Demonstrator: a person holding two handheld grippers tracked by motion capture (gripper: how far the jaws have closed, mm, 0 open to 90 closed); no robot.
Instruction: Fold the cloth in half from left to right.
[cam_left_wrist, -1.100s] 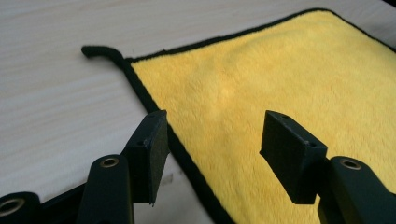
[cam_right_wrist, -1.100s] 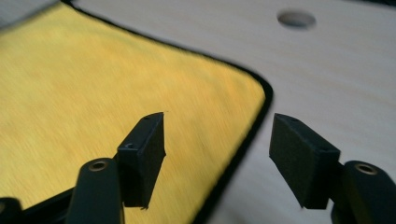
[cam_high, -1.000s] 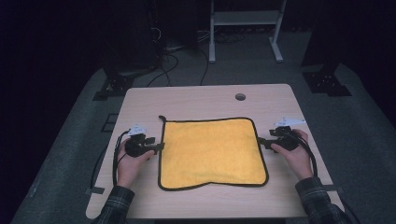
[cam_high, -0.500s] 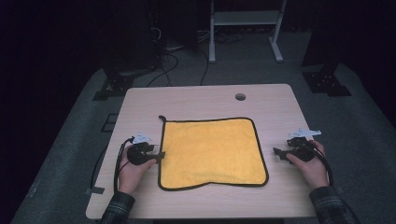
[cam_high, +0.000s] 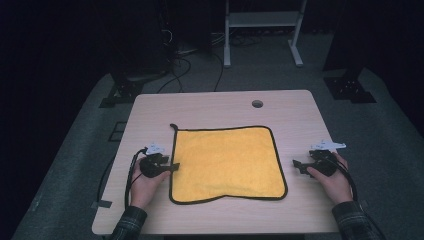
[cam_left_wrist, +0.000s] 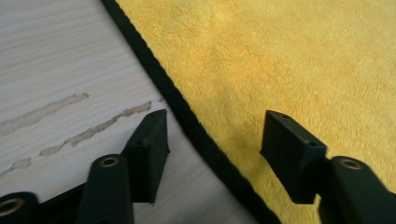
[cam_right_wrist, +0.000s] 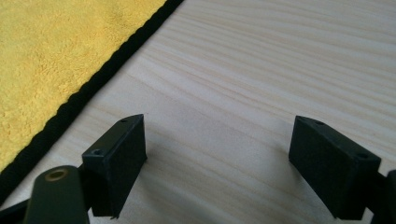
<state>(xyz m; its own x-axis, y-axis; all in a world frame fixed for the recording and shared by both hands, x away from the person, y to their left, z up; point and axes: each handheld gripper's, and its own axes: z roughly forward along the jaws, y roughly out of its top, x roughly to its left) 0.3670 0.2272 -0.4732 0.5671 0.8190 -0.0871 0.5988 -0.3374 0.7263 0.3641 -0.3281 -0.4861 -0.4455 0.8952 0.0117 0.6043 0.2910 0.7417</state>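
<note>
Cloth: the yellow cloth (cam_high: 227, 162) with black trim lies flat on the table (cam_high: 215, 107), spread out in the middle, nearer the near edge.
Left gripper: the left gripper (cam_high: 172, 166) sits at the cloth's left edge, jaws apart and straddling the black trim (cam_left_wrist: 187, 116) (nothing pinched yet).
Right gripper: the right gripper (cam_high: 296, 165) rests on bare wood just right of the cloth's right edge; its jaws have just been opening and hold nothing.
Step in hand: likely taking hold of both side edges.
Doing it well: slide one jaw under the trim, close fully on the hem, keep both hands level so the cloth lifts evenly.
</note>
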